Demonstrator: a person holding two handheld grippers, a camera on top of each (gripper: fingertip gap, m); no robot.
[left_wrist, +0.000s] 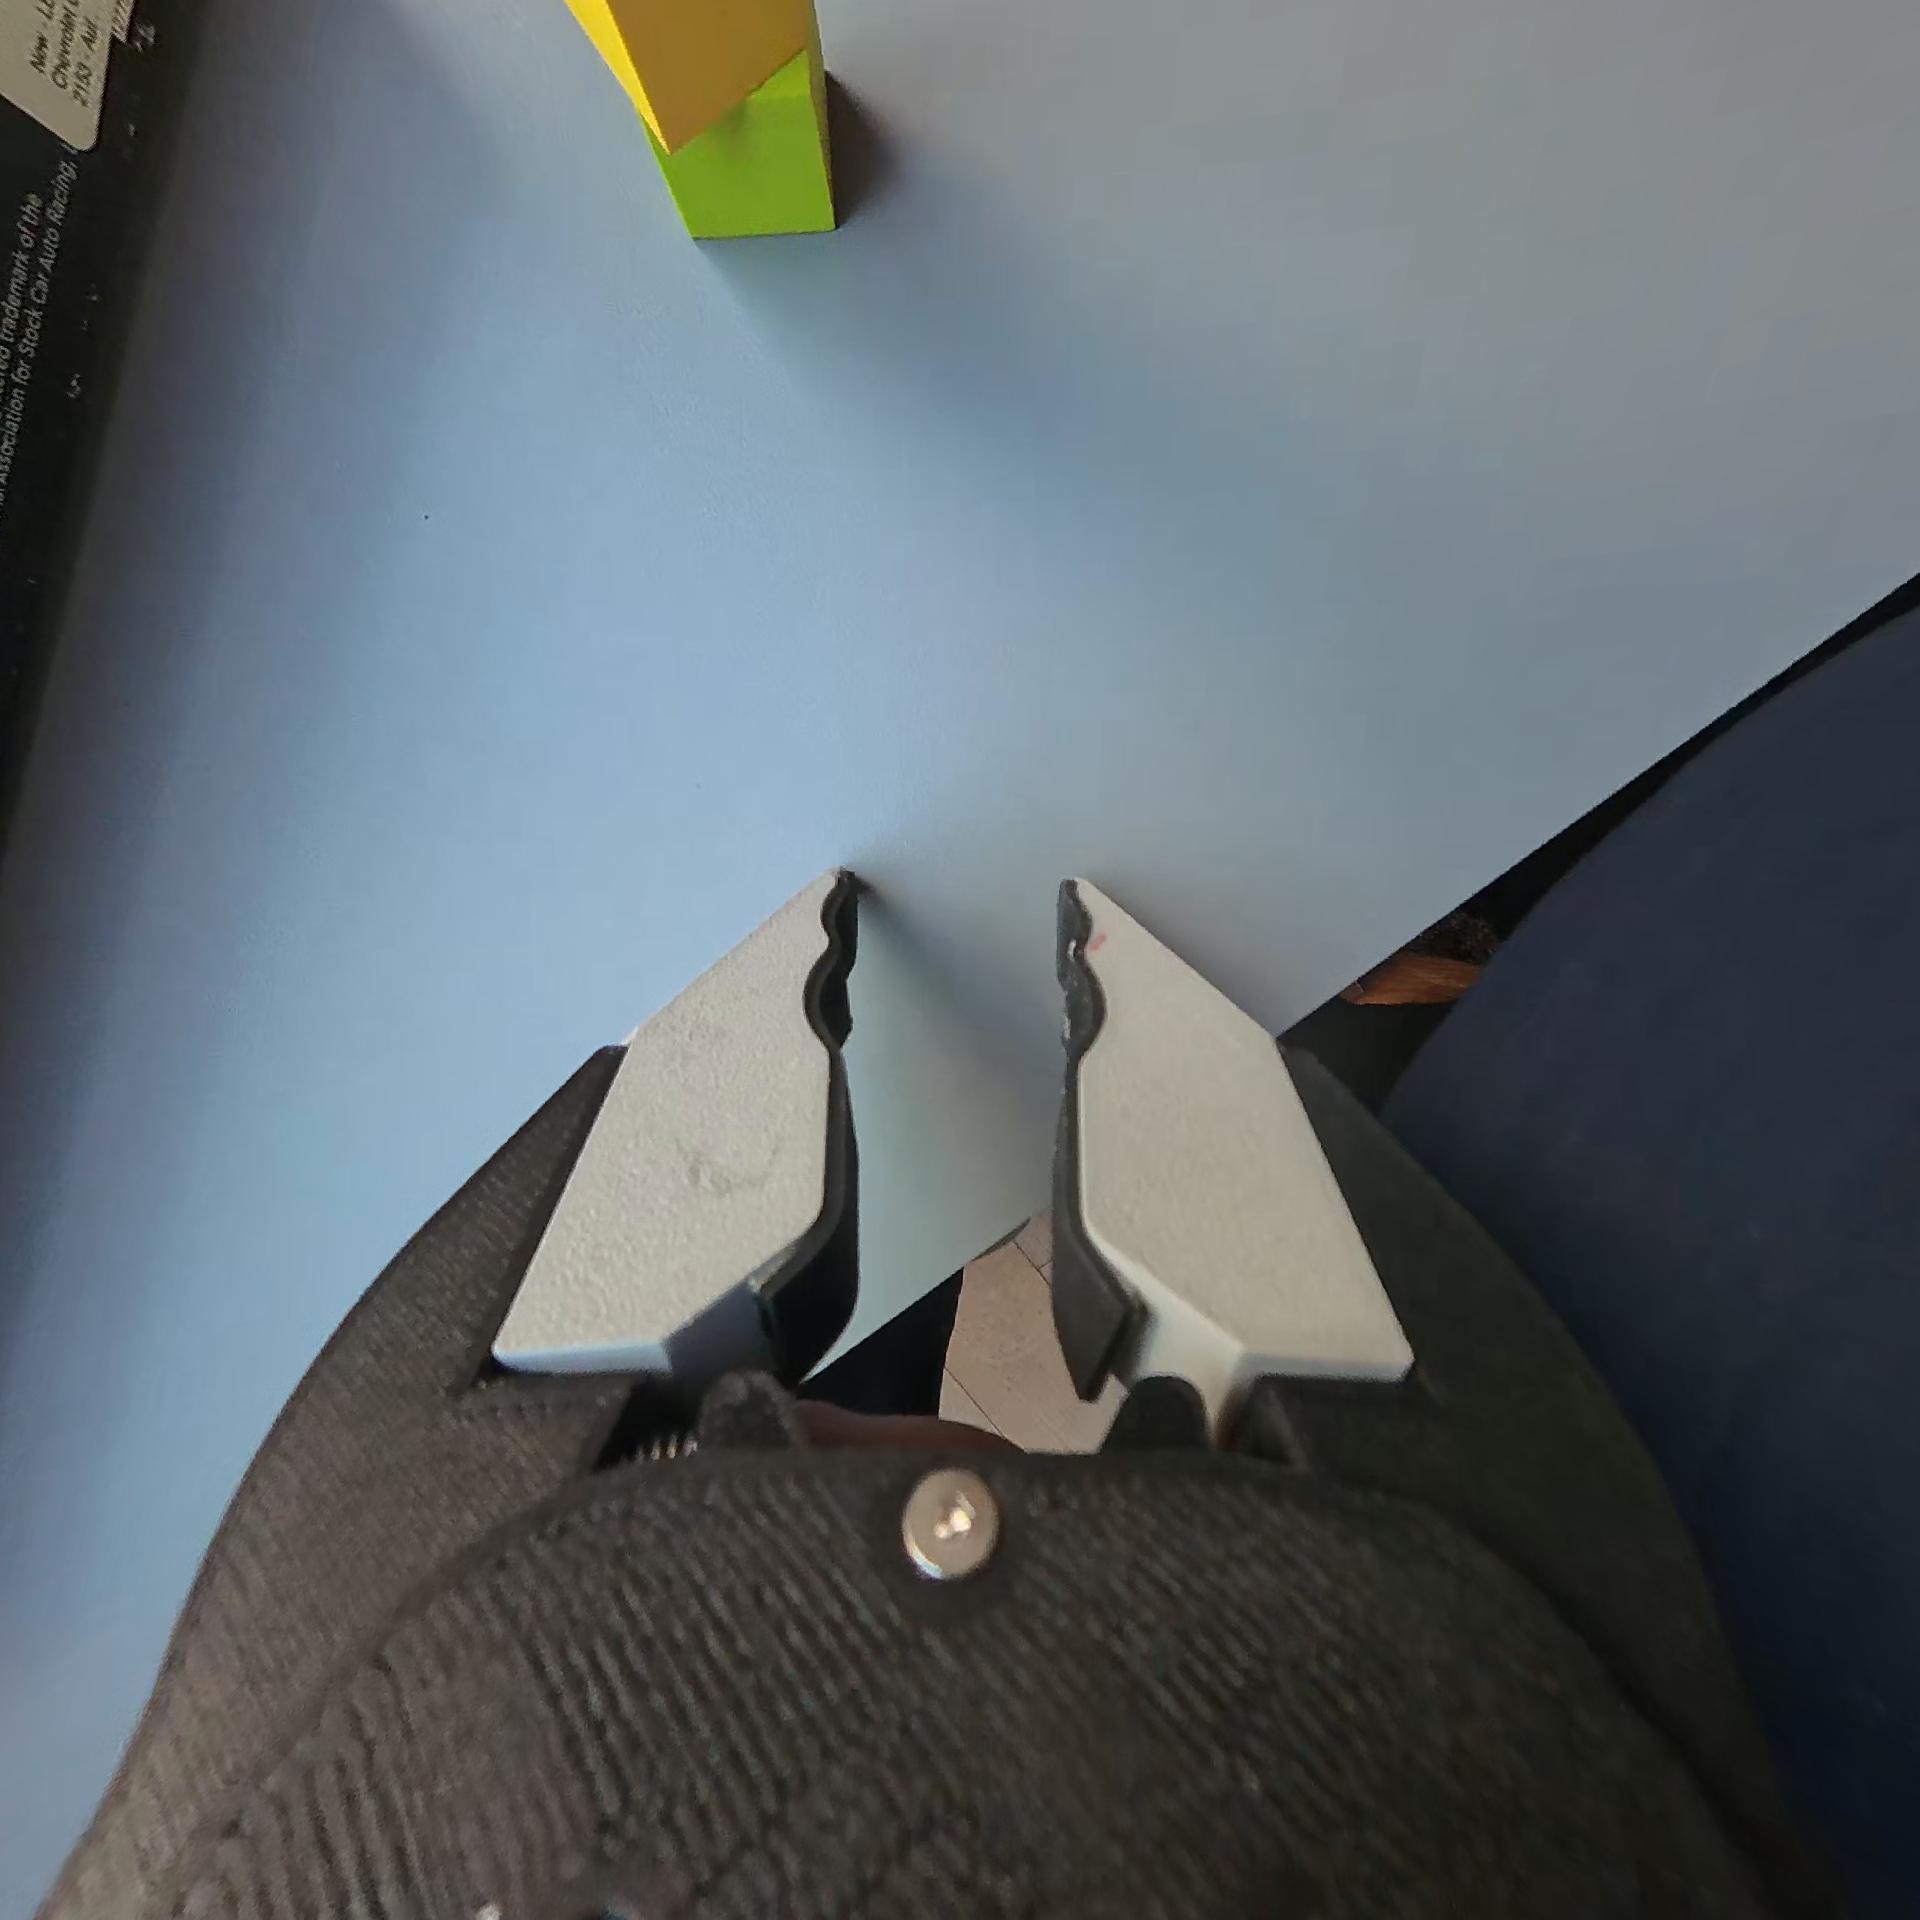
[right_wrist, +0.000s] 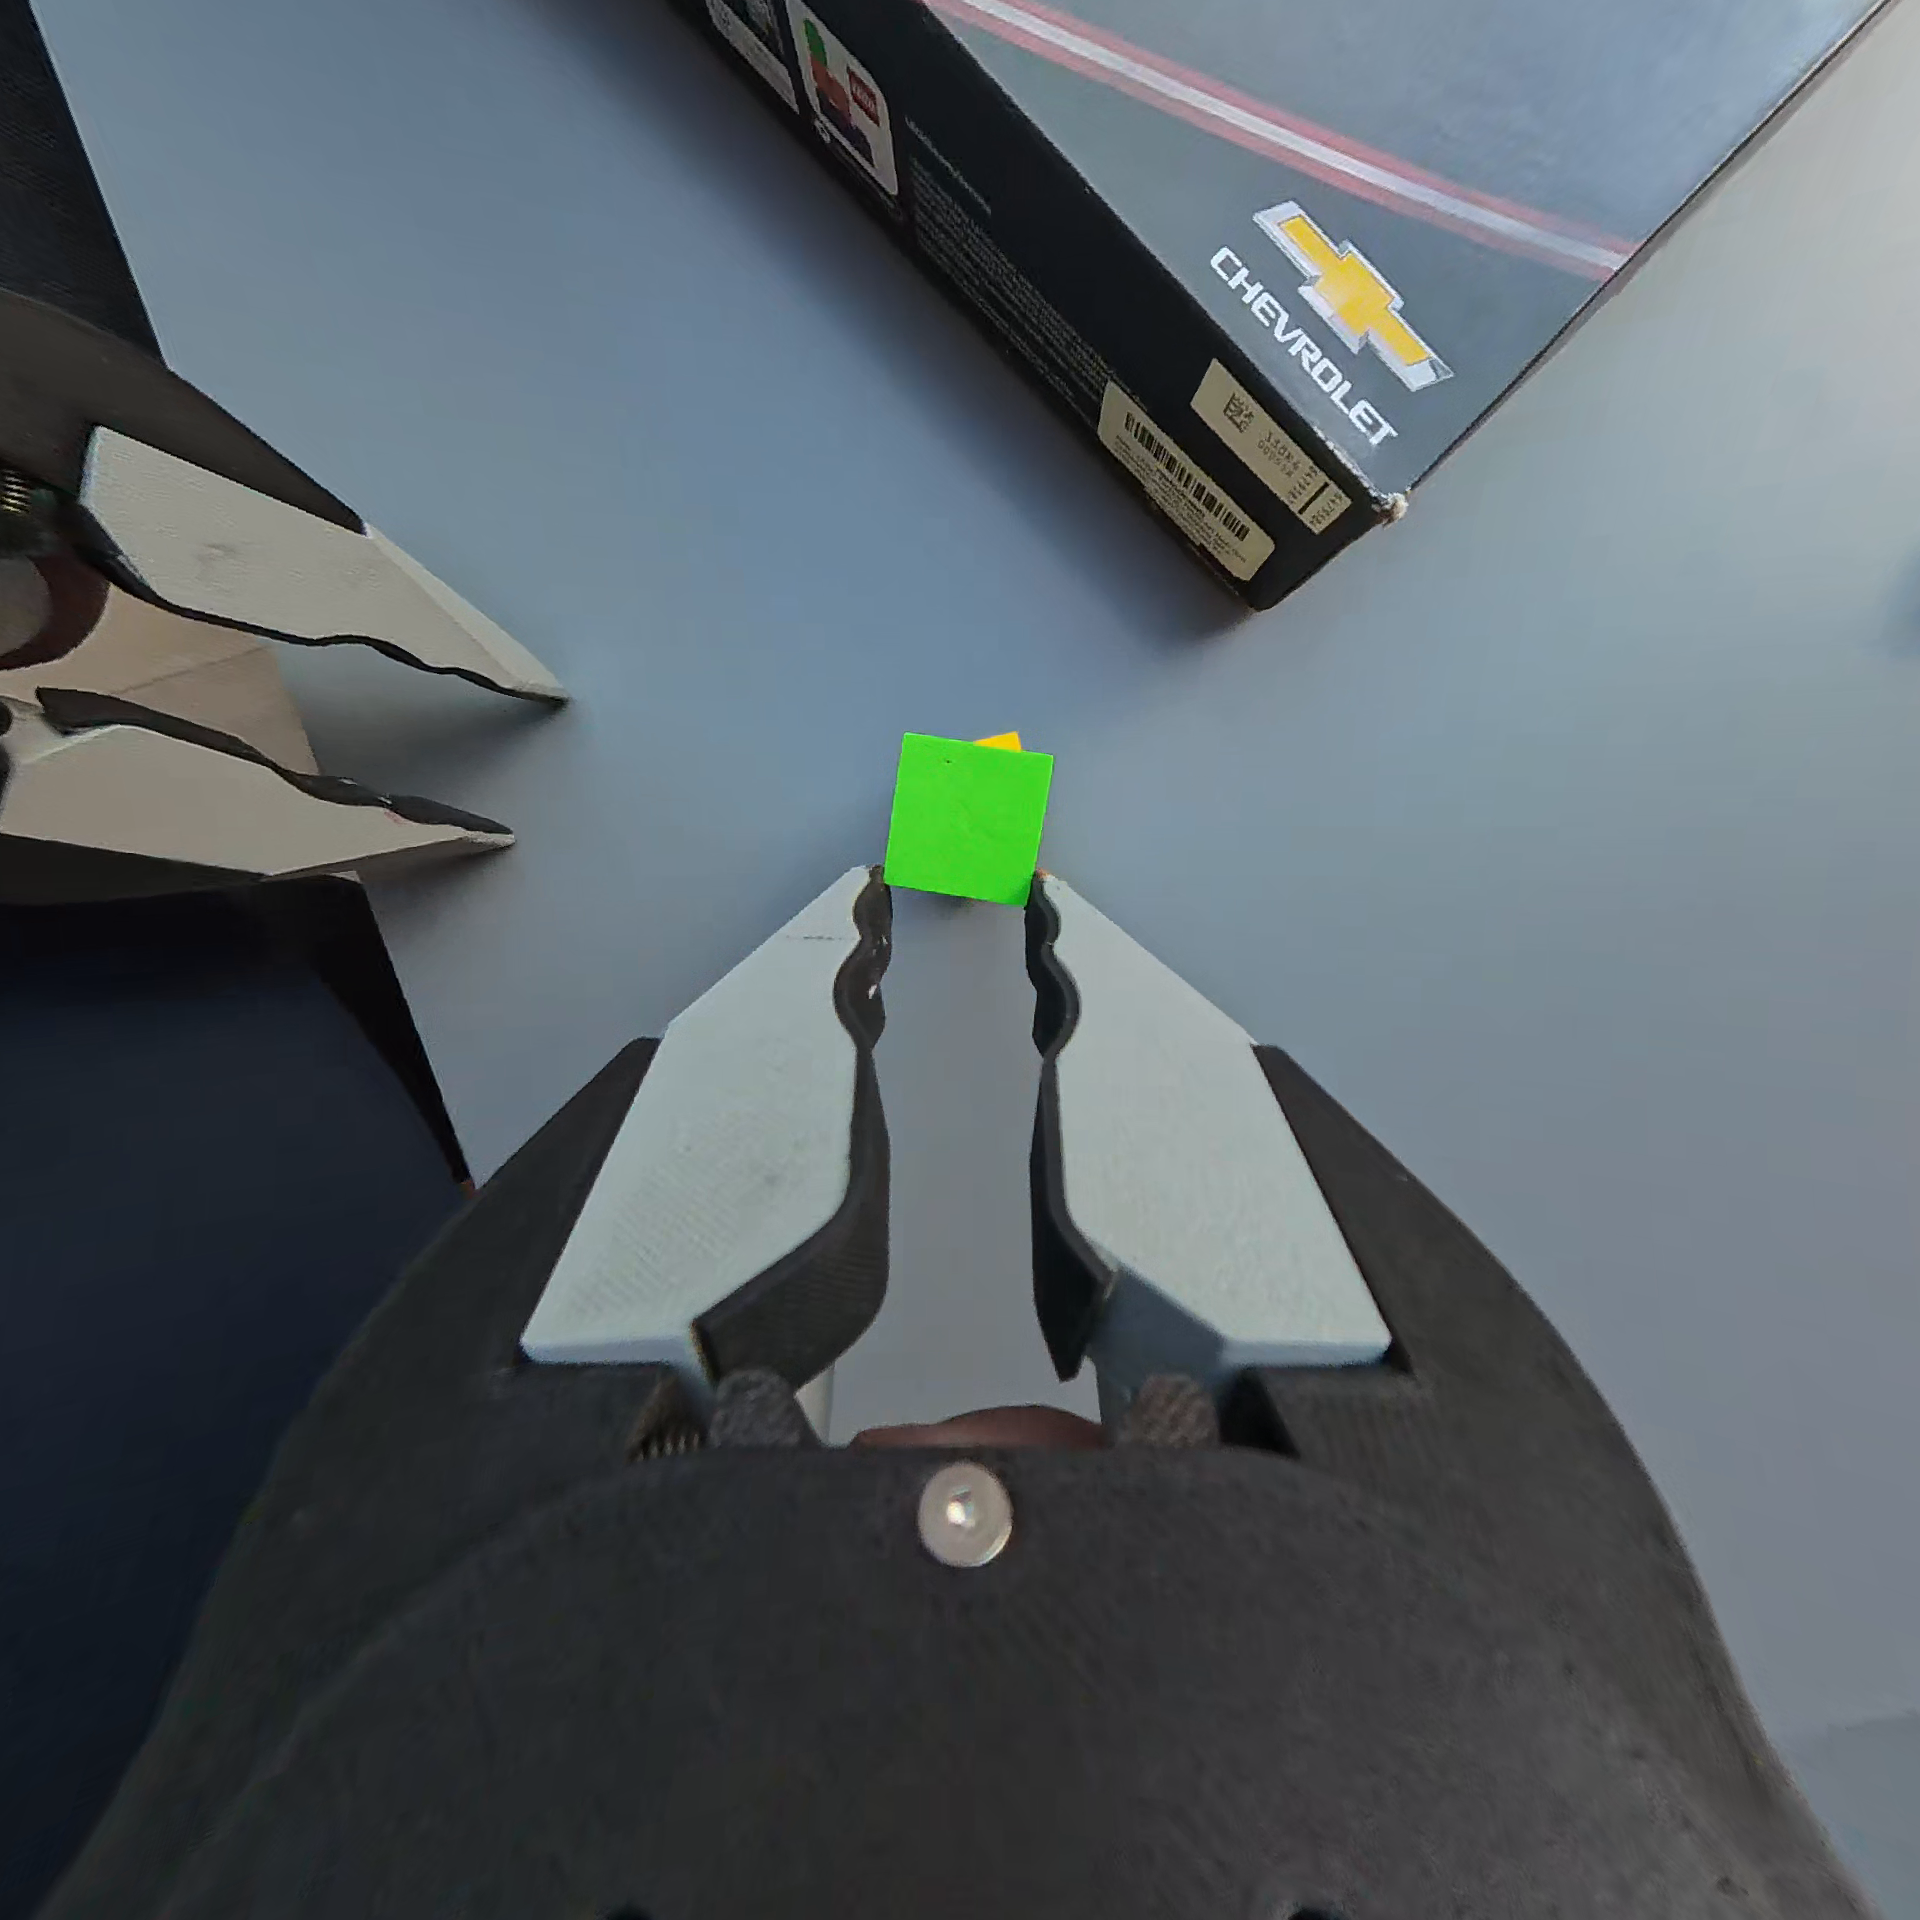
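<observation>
In the right wrist view my right gripper (right_wrist: 961, 883) is shut on a bright green cube (right_wrist: 966, 816); both pad tips press on its near corners. A yellow block (right_wrist: 1003, 741) peeks out from beneath the cube. In the left wrist view my left gripper (left_wrist: 956, 883) is open and empty, low over the blue table (left_wrist: 623, 623). Far ahead of it a lime green block (left_wrist: 758, 156) stands on the table with a yellow block (left_wrist: 717, 62) resting askew on top; the stack's top is cut off. The left gripper also shows in the right wrist view (right_wrist: 520, 758), open, left of the cube.
A large black printed cardboard box (right_wrist: 1351, 156) lies on the table behind the cube; its edge shows at the left of the left wrist view (left_wrist: 52, 312). A dark blue surface (left_wrist: 1714, 1039) lies beyond the table's near edge. The left gripper's tips are roughly 15 centimeters from the right gripper's. The right tips stand about 7 centimeters off the lime green block (left_wrist: 758, 156).
</observation>
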